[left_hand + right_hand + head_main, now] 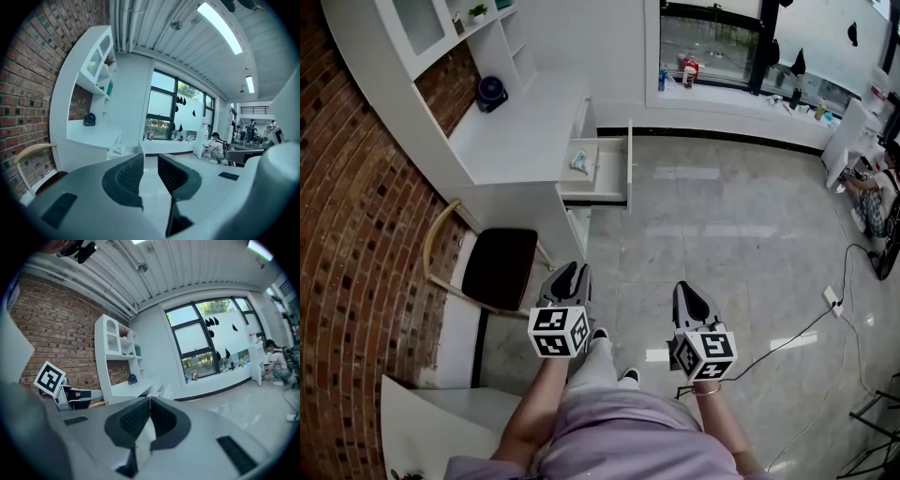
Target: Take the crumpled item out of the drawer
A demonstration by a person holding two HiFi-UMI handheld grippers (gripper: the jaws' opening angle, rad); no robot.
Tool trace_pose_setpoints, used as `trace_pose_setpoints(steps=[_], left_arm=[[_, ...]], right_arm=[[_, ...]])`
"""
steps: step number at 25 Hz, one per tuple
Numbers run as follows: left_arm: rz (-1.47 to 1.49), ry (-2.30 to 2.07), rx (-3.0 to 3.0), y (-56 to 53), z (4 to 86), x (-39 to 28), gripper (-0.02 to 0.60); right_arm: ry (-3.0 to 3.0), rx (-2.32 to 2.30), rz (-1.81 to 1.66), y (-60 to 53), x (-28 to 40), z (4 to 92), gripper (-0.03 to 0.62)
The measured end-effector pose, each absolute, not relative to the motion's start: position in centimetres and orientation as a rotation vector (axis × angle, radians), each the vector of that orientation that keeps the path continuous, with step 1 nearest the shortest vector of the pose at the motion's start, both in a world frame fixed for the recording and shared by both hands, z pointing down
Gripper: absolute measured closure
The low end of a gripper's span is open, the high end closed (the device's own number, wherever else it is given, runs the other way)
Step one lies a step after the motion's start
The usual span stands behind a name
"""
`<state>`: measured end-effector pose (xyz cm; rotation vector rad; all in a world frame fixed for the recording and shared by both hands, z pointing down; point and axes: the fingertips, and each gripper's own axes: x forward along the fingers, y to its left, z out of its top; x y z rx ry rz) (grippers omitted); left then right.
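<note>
The open white drawer (605, 173) sticks out of the desk's side, well ahead of me. A small crumpled pale item (581, 162) lies inside it. The left gripper view shows the same drawer (125, 151) and crumpled item (118, 150) far off. My left gripper (572, 274) is held low by my knees, far short of the drawer. Its jaws stand a little apart with nothing between them (151, 171). My right gripper (685, 291) hangs beside it, jaws together and empty (149, 405).
A white desk (520, 131) with a blue fan (490, 94) runs along the brick wall at left. A wooden chair (492, 267) with a dark seat stands between me and the drawer. A power strip (832, 298) with its cable lies on the tiled floor at right. A person (874, 192) sits far right.
</note>
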<state>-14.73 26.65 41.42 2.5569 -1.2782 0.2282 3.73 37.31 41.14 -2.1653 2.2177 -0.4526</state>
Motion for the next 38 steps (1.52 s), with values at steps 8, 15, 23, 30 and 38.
trace_pose_setpoints(steps=[8, 15, 23, 30, 38], left_arm=[[0.269, -1.297, 2.538, 21.5, 42.7, -13.9, 0.437], [0.256, -1.299, 2.539, 12.9, 43.6, -12.3, 0.413], [0.287, -1.288, 2.57, 2.1, 43.3, -10.1, 0.397], [0.312, -1.267, 2.58, -5.1, 44.2, -8.7, 0.39], [0.371, -1.261, 2.557, -10.1, 46.0, -7.5, 0.37]], right_arm=[[2.218, -2.161, -0.482, 32.6, 4.7, 41.9, 0.591], [2.216, -2.169, -0.472, 25.0, 6.7, 41.9, 0.591], [2.186, -2.172, -0.47, 14.3, 8.3, 40.6, 0.591], [2.167, -2.194, -0.46, 7.5, 9.6, 40.3, 0.591], [2.16, -2.212, -0.503, 3.0, 10.6, 41.2, 0.591]])
